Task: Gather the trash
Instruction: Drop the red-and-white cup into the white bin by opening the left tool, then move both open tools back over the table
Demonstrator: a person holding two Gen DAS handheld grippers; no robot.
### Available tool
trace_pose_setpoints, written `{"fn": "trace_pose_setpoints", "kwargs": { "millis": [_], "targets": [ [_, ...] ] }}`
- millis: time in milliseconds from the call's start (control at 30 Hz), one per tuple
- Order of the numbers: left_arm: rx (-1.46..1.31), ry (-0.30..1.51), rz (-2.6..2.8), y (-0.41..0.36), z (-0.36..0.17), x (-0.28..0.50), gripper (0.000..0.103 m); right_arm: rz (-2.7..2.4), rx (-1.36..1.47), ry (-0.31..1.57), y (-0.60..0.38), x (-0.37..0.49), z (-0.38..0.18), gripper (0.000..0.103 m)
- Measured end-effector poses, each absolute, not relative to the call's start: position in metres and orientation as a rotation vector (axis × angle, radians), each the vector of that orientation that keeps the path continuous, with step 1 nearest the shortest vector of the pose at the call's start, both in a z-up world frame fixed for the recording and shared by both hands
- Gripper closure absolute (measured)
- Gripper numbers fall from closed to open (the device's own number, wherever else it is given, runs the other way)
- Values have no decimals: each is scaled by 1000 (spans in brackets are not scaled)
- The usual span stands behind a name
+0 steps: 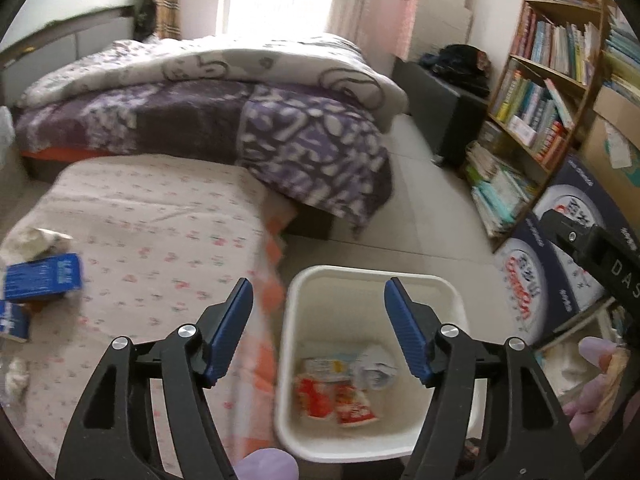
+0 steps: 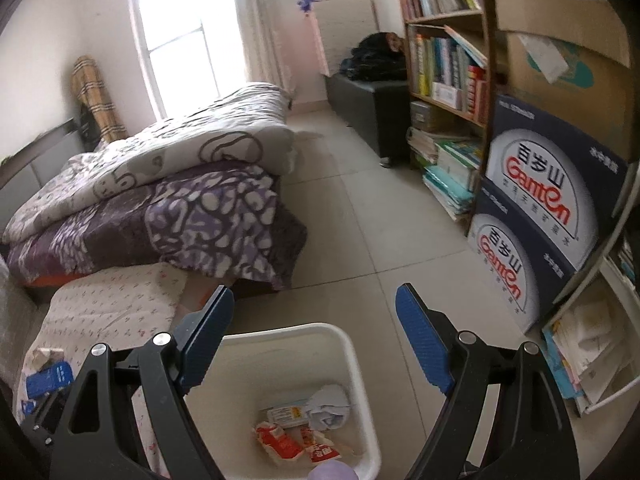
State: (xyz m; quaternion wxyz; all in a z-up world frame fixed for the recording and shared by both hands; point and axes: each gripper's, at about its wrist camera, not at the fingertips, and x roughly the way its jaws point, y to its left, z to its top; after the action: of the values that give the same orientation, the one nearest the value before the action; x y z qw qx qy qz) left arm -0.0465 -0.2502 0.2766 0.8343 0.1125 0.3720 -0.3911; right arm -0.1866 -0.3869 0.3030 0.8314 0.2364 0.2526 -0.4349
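A white trash bin [image 1: 320, 280] stands on the floor beside the bed; it also shows in the right wrist view [image 2: 360, 360]. Inside lie red wrappers [image 1: 336, 400], a small carton and a crumpled paper [image 1: 374, 368]. My left gripper [image 1: 319, 292] is open and empty above the bin's left rim. My right gripper [image 2: 315, 304] is open and empty above the bin. On the floral bed sheet at the left lie a blue box [image 1: 42, 276], a second blue box [image 1: 14, 322] and crumpled tissue [image 1: 36, 238]. The blue box also shows in the right wrist view [image 2: 50, 378].
A purple patterned quilt [image 1: 240, 120] is piled on the bed. A bookshelf [image 1: 540, 92] and stacked Ganten cartons [image 2: 552, 200] stand at the right. A dark bench [image 2: 368, 100] stands by the far wall. Tiled floor [image 2: 360, 200] lies between the bed and the shelf.
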Motion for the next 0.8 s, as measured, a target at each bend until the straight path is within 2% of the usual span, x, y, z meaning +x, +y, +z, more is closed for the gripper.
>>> {"fn": "trace_pose_setpoints", "kwargs": {
  "millis": [67, 100, 167, 333, 567, 800],
  "targets": [
    [238, 769, -791, -239, 280, -41, 32, -905, 483, 541, -378, -177, 304, 20],
    [238, 760, -770, -233, 282, -37, 30, -899, 471, 539, -372, -171, 305, 16],
    [238, 744, -729, -223, 283, -31, 23, -886, 452, 535, -362, -163, 307, 14],
    [218, 742, -633, -195, 286, -10, 21, -841, 400, 541, -338, -139, 311, 14],
    [221, 727, -495, -155, 285, 13, 12, -784, 355, 568, -307, -110, 308, 11],
    [226, 762, -384, -117, 274, 37, 12, -703, 332, 627, -276, -74, 298, 11]
  ]
}}
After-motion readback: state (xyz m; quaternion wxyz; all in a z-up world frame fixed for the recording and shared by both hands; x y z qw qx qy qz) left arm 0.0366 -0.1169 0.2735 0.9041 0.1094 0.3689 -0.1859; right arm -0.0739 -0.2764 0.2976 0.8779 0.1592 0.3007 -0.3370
